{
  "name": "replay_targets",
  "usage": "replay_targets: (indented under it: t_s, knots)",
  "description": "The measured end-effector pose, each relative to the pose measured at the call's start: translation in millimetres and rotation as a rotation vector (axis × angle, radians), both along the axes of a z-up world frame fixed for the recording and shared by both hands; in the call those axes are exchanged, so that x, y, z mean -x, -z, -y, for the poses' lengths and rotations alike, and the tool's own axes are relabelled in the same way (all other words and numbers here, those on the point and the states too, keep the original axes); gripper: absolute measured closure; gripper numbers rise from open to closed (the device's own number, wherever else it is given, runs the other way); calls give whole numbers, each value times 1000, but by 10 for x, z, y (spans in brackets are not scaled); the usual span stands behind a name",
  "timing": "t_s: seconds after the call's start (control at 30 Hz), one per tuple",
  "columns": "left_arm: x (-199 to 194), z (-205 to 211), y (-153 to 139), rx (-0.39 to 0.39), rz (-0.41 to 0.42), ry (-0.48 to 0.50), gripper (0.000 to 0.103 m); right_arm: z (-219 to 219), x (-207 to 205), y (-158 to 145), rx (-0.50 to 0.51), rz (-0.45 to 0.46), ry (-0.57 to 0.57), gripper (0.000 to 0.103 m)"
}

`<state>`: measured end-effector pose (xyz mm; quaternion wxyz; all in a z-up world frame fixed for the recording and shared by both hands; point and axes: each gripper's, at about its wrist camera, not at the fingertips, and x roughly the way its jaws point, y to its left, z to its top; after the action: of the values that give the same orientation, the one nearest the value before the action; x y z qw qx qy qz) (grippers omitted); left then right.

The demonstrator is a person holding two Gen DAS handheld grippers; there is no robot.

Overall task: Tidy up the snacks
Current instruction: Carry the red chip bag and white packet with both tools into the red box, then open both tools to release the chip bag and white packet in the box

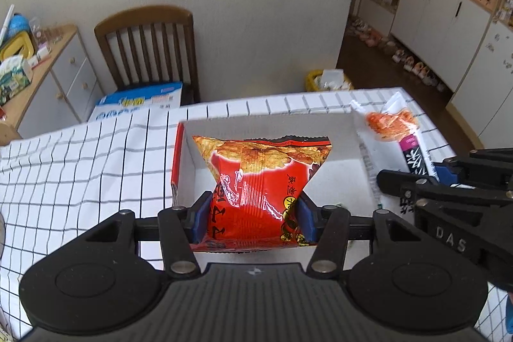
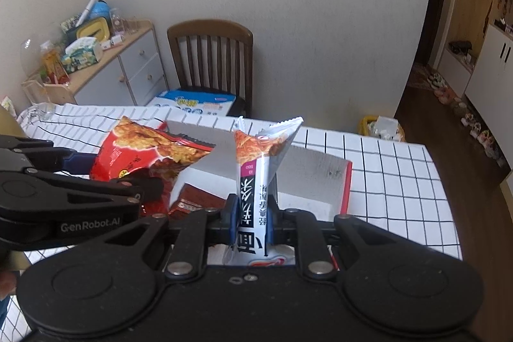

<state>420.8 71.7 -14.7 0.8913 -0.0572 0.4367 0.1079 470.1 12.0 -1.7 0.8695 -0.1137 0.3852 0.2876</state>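
Left gripper (image 1: 253, 217) fingers clamp red snack bag (image 1: 259, 178), right gripper (image 2: 251, 221) fingers clamp white packet (image 2: 256, 181); both held over white box (image 2: 314, 169), apparently for stowing.

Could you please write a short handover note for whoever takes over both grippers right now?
Left gripper: jaws shut on the red snack bag, held above the white box.
Right gripper: jaws shut on the white noodle packet, also held over the box.
Inside the box a dark red packet already lies on the bottom.
The box sits on the checked tablecloth.
Done: both snacks picked up and brought to the box.
Left: lower each into the box and release, probably one at a time so the grippers do not collide.
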Motion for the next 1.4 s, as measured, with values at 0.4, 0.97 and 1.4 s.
replay_targets:
  t_s: [0.4,0.97,1.4]
  knots:
    - [-139,57,526,-15,-101,24,50,-76,-293,513,64,-101,31,89]
    - [-151,183,862,-29,-169,44,49,-15,-243,772,87,-154,19,82]
    - [-15,251,771,-25,-155,45,43,25,-123,626,56,-140,-3,59]
